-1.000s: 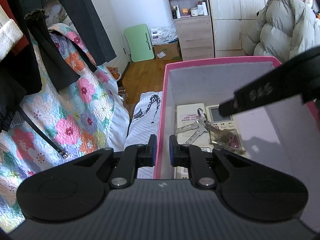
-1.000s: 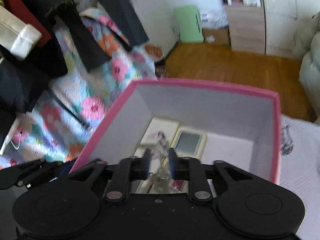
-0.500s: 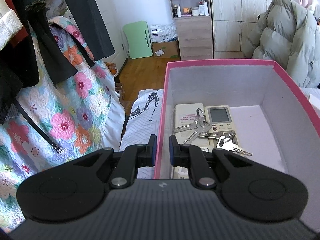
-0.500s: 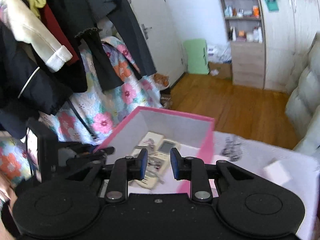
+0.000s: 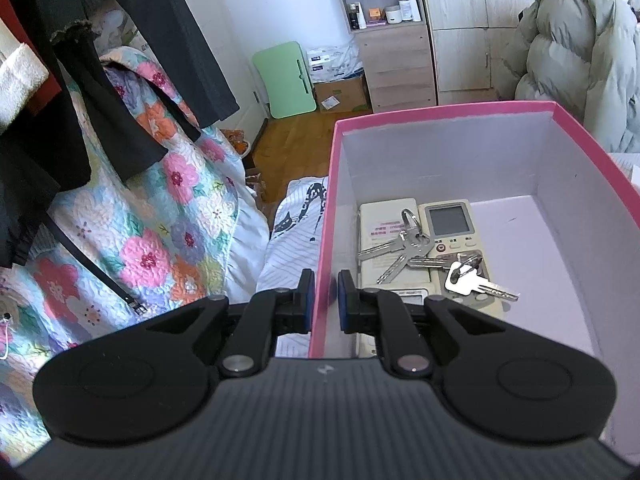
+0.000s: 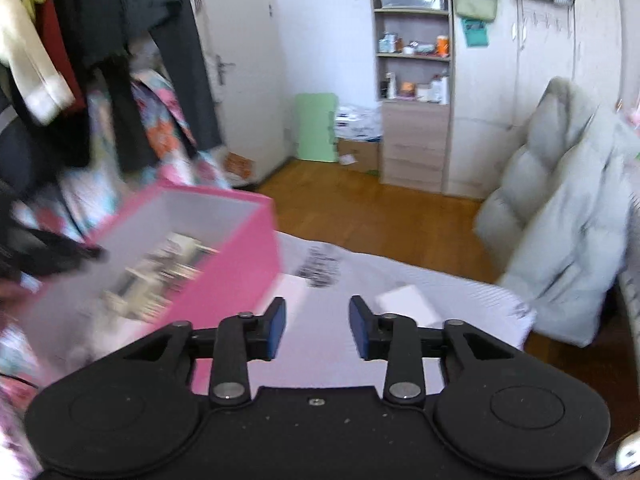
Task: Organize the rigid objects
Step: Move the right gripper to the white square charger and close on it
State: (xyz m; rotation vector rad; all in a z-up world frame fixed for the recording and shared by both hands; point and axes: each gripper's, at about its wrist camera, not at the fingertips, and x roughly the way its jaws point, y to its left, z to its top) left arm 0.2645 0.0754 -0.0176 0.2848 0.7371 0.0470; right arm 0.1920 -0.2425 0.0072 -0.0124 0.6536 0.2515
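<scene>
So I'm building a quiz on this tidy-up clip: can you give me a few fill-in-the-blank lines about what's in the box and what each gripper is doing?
1. The left gripper is clamped on the ____ wall of the pink box.
2. The keys lie on top of two ____.
3. The right gripper is open and holds ____.

Missing words: left; remote controls; nothing

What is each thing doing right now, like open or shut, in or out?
left gripper: shut on the pink box wall
right gripper: open, holding nothing
pink box: open, no lid on
two remote controls: lying flat in the box, side by side
key bunch: lying on top of the remotes
single key: lying on the right remote
white boxes: out on the bed, blurred
</scene>
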